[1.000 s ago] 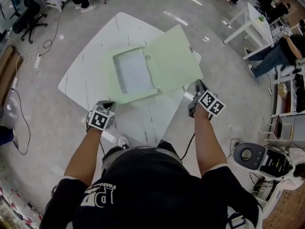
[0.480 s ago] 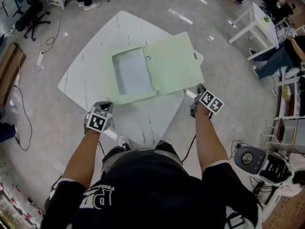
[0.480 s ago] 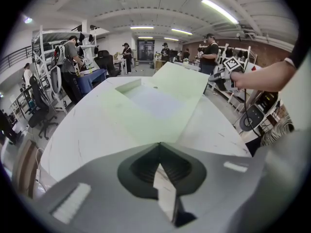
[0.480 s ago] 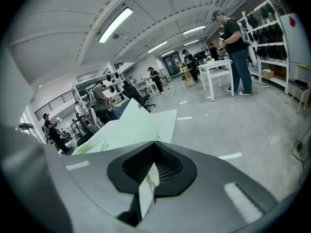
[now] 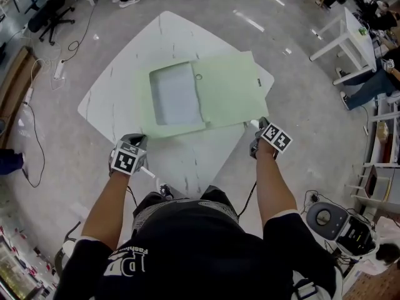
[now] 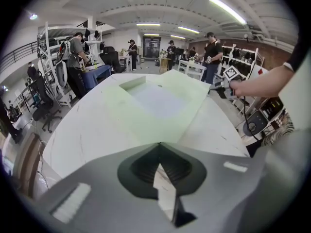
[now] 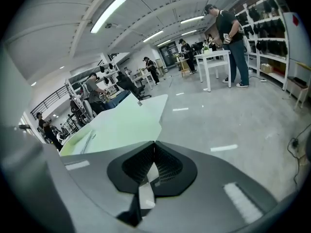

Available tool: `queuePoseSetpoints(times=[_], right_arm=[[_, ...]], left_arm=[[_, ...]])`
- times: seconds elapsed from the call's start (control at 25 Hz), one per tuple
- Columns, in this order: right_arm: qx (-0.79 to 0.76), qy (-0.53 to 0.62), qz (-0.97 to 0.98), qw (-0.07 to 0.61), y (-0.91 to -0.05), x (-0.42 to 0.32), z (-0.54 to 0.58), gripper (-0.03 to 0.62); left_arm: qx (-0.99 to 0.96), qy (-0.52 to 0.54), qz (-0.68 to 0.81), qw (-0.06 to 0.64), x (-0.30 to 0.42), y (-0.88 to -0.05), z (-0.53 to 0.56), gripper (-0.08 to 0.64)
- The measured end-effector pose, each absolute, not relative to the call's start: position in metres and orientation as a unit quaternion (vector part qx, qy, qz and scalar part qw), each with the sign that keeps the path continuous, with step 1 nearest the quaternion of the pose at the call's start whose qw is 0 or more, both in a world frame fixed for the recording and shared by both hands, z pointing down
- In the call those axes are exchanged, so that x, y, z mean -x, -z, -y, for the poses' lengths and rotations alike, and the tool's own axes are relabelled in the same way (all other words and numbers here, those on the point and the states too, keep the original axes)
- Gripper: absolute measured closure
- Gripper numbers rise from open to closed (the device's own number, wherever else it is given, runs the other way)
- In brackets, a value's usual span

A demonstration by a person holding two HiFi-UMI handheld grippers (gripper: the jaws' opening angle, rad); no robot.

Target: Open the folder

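A pale green folder (image 5: 206, 95) lies open on the white marble table (image 5: 187, 161). Its tray half (image 5: 174, 95) is on the left, and its lid (image 5: 231, 89) is spread flat to the right. My right gripper (image 5: 259, 124) is shut and empty, just off the lid's near right corner (image 7: 146, 123); I cannot tell if it touches. My left gripper (image 5: 139, 140) hovers at the table's near left, short of the folder (image 6: 160, 98). Its jaws meet with nothing between them. The right gripper (image 6: 219, 85) also shows in the left gripper view.
The table's near corner points toward me, with grey floor all around. An office chair (image 5: 47, 14) and cables lie at far left. A white desk (image 5: 340, 36) stands at far right and equipment (image 5: 325, 217) at near right. People (image 7: 228, 38) stand farther back.
The lid has come down from a raised tilt to lie flat on the table. My right gripper sank with it. The left gripper stayed put.
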State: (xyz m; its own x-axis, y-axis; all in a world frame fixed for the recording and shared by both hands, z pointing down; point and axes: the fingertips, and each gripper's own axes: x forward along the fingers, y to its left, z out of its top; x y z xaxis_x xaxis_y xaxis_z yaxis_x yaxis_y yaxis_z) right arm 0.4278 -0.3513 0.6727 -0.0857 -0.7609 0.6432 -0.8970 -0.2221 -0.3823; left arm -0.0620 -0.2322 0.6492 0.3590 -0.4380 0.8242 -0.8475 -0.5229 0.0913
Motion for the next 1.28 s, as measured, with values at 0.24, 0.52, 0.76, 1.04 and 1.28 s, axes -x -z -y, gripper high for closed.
queuePoseSetpoints(times=[0.24, 0.52, 0.76, 1.04, 1.28], right_arm=[[-0.666, -0.413, 0.614, 0.092, -0.687, -0.430, 0.354, 0.591], [-0.662, -0.415, 0.615, 0.107, -0.698, -0.433, 0.355, 0.588], [-0.663, -0.417, 0.612, 0.112, -0.703, -0.431, 0.345, 0.595], [-0.661, -0.418, 0.616, 0.095, -0.696, -0.422, 0.331, 0.595], [-0.653, -0.405, 0.633, 0.093, -0.680, -0.407, 0.321, 0.595]], left_arm=[[-0.774, -0.395, 0.418, 0.265, 0.065, -0.650, 0.235, 0.506], [-0.772, -0.389, 0.423, 0.273, 0.067, -0.654, 0.236, 0.506], [-0.771, -0.382, 0.422, 0.285, 0.063, -0.650, 0.234, 0.506], [-0.777, -0.380, 0.416, 0.281, 0.063, -0.653, 0.233, 0.506], [-0.782, -0.385, 0.409, 0.269, 0.061, -0.652, 0.232, 0.506]])
